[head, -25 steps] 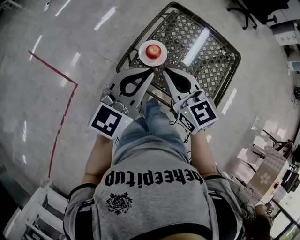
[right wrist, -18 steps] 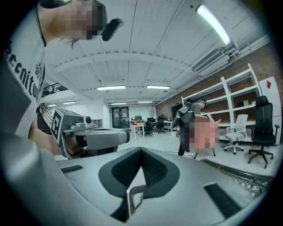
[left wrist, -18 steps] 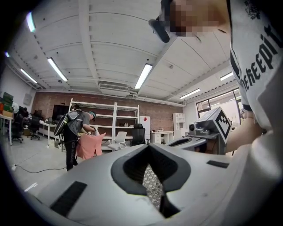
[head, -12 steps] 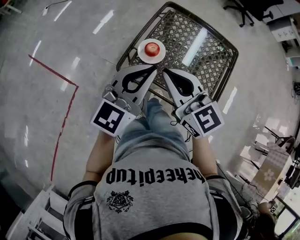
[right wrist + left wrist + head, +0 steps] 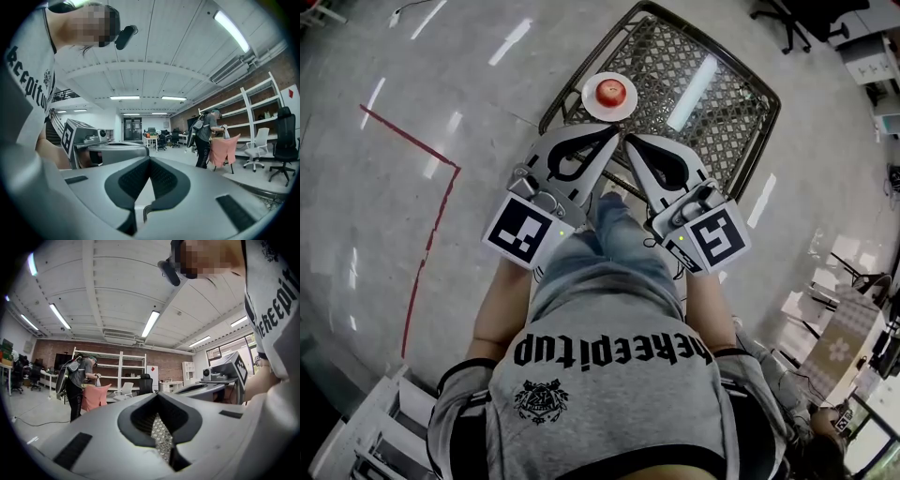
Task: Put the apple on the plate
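Head view, from the left: a red tape line (image 5: 429, 211) runs across the shiny floor. Next comes the left claw (image 5: 612, 134), with its marker cube (image 5: 521, 233) toward the person. Its jaws meet at the tips and hold nothing. Just past the tips, the apple (image 5: 610, 92) sits in the middle of a small white plate (image 5: 592, 100). The plate stands near the edge of a dark metal mesh worktop (image 5: 717, 112). To the right, the right claw (image 5: 628, 141) angles in beside the left one. Its jaws are likewise closed and empty. Both claws stop short of the plate and touch neither it nor the apple.

Left gripper view shows the left claw (image 5: 157, 395) pressed together, with only mesh visible through the gap behind the tips. Right gripper view shows the right claw (image 5: 149, 159) closed on nothing.
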### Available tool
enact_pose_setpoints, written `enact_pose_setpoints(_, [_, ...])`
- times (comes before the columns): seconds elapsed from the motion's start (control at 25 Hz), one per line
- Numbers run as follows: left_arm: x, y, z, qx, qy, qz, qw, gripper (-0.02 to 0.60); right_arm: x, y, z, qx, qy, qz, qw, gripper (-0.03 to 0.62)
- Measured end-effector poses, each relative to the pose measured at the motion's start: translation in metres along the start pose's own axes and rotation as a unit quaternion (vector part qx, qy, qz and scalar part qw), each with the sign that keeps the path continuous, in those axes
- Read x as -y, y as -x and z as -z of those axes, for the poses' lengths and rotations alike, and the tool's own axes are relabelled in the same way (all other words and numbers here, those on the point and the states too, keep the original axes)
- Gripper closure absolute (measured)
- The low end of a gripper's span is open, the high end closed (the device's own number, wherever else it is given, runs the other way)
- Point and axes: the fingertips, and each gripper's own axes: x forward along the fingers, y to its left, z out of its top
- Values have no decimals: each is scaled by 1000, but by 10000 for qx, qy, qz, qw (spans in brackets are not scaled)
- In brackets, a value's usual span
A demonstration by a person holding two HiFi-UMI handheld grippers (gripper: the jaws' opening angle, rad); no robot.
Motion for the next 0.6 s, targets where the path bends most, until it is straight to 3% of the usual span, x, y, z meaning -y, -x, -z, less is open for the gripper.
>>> enact_pose_setpoints(0.6, [-7,20,3,58,30,-117,9999,568,-20,-12,-5,64,101,-115,9999,603])
